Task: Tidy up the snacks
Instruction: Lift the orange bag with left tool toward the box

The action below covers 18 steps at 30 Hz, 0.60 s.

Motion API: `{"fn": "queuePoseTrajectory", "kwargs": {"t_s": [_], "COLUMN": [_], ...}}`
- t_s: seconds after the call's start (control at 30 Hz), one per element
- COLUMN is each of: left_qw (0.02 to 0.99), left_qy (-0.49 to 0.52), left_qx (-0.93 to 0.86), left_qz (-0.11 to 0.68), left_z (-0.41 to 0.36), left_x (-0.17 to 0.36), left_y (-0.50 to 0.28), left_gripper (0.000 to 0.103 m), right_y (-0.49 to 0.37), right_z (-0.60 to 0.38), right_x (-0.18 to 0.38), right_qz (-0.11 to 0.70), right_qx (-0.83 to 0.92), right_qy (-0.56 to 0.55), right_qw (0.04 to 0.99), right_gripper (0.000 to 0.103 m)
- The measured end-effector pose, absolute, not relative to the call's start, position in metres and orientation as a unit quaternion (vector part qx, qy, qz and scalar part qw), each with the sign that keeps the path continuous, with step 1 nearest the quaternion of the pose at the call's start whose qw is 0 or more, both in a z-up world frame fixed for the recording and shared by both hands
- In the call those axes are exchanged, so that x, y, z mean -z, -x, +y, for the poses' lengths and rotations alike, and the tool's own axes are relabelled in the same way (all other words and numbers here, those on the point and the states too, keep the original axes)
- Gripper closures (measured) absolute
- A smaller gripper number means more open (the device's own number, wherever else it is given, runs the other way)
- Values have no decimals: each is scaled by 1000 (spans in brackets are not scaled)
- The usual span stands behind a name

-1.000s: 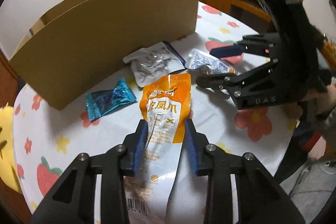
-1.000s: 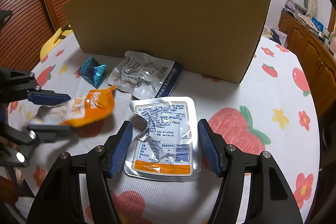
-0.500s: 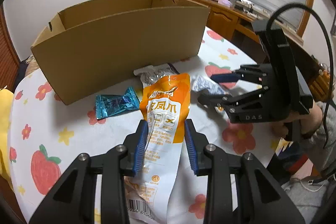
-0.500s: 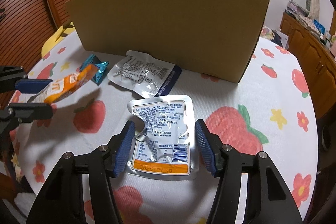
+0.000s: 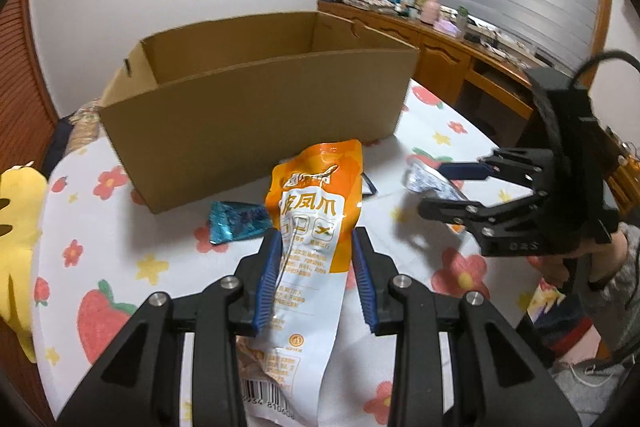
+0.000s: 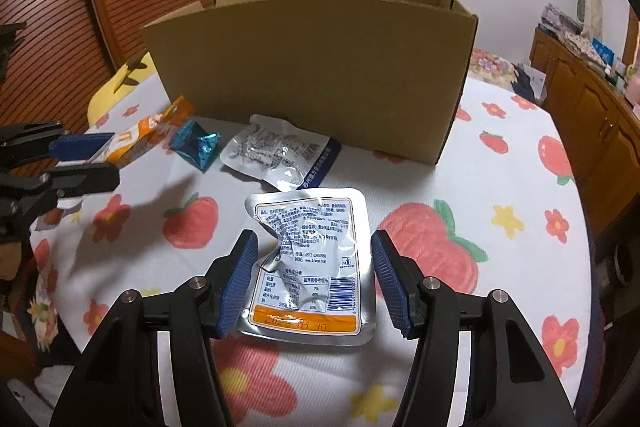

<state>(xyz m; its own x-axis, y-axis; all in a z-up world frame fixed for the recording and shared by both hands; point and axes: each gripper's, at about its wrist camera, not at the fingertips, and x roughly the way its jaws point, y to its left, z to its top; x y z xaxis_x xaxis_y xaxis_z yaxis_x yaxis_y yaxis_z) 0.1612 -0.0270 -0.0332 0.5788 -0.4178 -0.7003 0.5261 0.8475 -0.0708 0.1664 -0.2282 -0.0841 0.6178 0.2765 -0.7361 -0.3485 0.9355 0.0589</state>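
Observation:
My left gripper (image 5: 316,259) is shut on an orange and white snack pouch (image 5: 316,211) and holds it raised above the table, in front of the open cardboard box (image 5: 256,107). The pouch also shows in the right wrist view (image 6: 148,139). My right gripper (image 6: 314,283) is open with its fingers on either side of a silver pouch with an orange stripe (image 6: 312,259), which lies flat on the table. A teal wrapped snack (image 6: 196,145) and a second silver pouch (image 6: 280,155) lie near the box's front wall (image 6: 312,79).
The table has a white cloth with strawberries and flowers (image 6: 500,227). A yellow cushion (image 5: 16,219) sits at the left edge. A wooden sideboard with clutter (image 5: 460,39) stands behind the table on the right.
My left gripper has lifted the orange pouch higher, so the box's open top now shows. The right gripper stays open around the silver pouch, barely moved.

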Motion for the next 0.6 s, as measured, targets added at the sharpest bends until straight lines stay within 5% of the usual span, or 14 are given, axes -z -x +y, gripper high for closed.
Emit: {"fn": "queuePoseTrajectory", "kwargs": {"t_s": [0.6], "left_qw": [922], "left_qy": [-38], "left_qx": [225], "left_qz": [313], "left_z": [-6], "left_x": [-13], "left_y": [-175], "left_gripper": [69], "right_y": [-148], "right_z": [-228], "right_x": [21], "right_qz": [333], "right_qx": [-194], "right_qy": [40], "right_qw": [922], "right_gripper": [43]}}
